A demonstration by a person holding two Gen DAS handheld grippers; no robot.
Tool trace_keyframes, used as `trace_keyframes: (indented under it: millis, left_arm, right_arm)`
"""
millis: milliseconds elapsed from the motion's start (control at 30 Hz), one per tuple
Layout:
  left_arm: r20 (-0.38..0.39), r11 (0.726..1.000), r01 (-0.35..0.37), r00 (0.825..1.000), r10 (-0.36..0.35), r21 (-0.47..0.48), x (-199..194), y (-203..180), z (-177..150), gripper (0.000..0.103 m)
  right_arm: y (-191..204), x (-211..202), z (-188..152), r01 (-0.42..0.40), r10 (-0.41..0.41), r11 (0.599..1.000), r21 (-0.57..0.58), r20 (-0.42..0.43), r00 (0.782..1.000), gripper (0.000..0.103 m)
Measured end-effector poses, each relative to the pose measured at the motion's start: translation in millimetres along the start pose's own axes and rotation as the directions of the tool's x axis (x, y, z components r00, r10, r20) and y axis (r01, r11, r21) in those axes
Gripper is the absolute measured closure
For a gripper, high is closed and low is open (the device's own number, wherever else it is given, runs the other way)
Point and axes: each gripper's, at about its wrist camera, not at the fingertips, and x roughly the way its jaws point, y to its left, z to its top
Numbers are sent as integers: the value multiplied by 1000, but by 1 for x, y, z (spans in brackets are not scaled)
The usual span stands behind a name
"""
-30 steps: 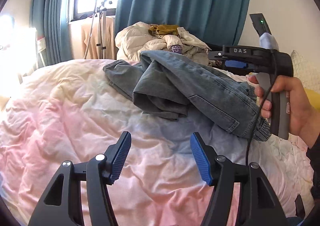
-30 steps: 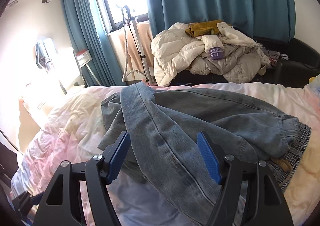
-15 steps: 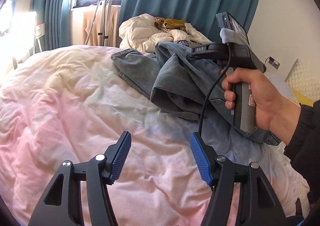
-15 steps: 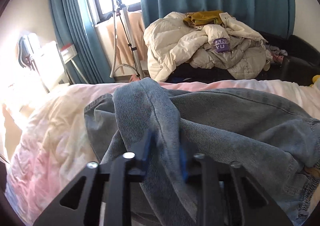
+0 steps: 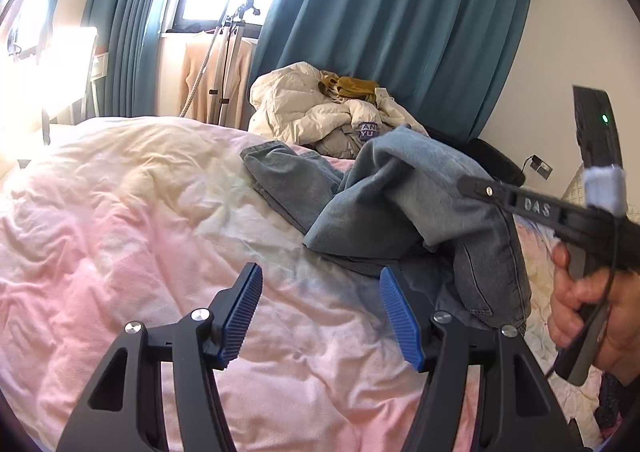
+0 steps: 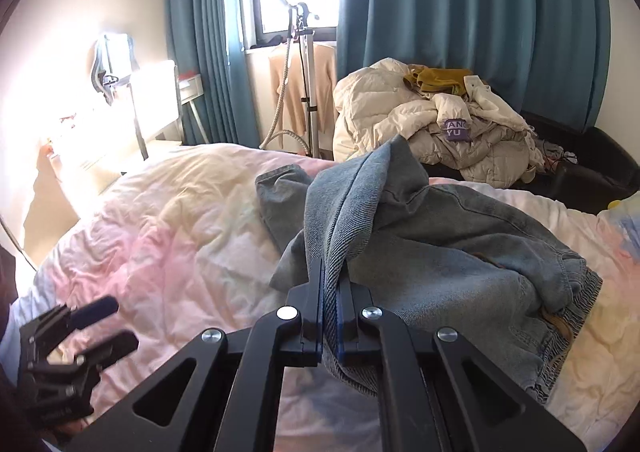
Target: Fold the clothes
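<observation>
A pair of blue-grey jeans lies crumpled on the pink and cream duvet. My right gripper is shut on a fold of the jeans and holds it raised above the bed; it also shows in the left wrist view. The elastic waistband rests on the bed at the right. My left gripper is open and empty, low over the duvet just in front of the jeans; it also shows in the right wrist view.
A heap of cream jackets and other clothes sits on a dark sofa beyond the bed. A garment steamer stand with a beige top stands by the window. Teal curtains hang behind. A desk stands at the left.
My right gripper closed on a fold of the jeans and lifted it. The left gripper stayed open and shifted slightly over the duvet.
</observation>
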Motion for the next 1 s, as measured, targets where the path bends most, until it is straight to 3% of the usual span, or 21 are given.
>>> trace_keyframes:
  millis: [133,233,367,500,667,700,767,833,900,1000]
  left_arm:
    - [10,1000,7,1000,-7,6,-10,-6,-4,40]
    - [2,1000,10,1000,-10,15,-11,-11,-10,40]
    - [1,999,1,1000,-1,45,-8,-18,-16,40]
    - [-17,999,-11,1000,11,39,-1,-16,-21,40]
    - [-43,1000,-4,999,4,2,8,-10,-25,40]
    - [-45,1000,-5,999,5,0,9,-10,-25,40]
    - [-49,1000,-8,999,8,-4,11,-10,-26,40]
    - [-53,1000,-11,999,11,-8,13,-9,-26,40]
    - [-55,1000,-14,998,14,-9,15,-10,-27,40]
    - [-55,1000,-19,998,19,-2,15,-12,-28,40]
  right_arm:
    - [24,-19,-43,-13,12,998,-69,-21,1000,100]
    - [34,-17,-78,-43,41,998,-39,-57,998,100]
    - [26,6,-122,-76,88,992,105,-114,990,100]
    - [3,25,-155,-94,147,952,291,-165,975,97]
    - [-19,-14,-140,-186,210,906,380,-21,978,96]
    - [-26,-25,-138,-211,220,889,406,26,975,96]
    - [-45,-48,-137,-231,202,854,466,111,973,84]
    - [-72,-64,-144,-215,147,802,557,165,975,63]
    - [-104,-73,-157,-202,92,715,669,196,976,58]
    - [-152,-75,-184,-154,16,535,831,172,985,54]
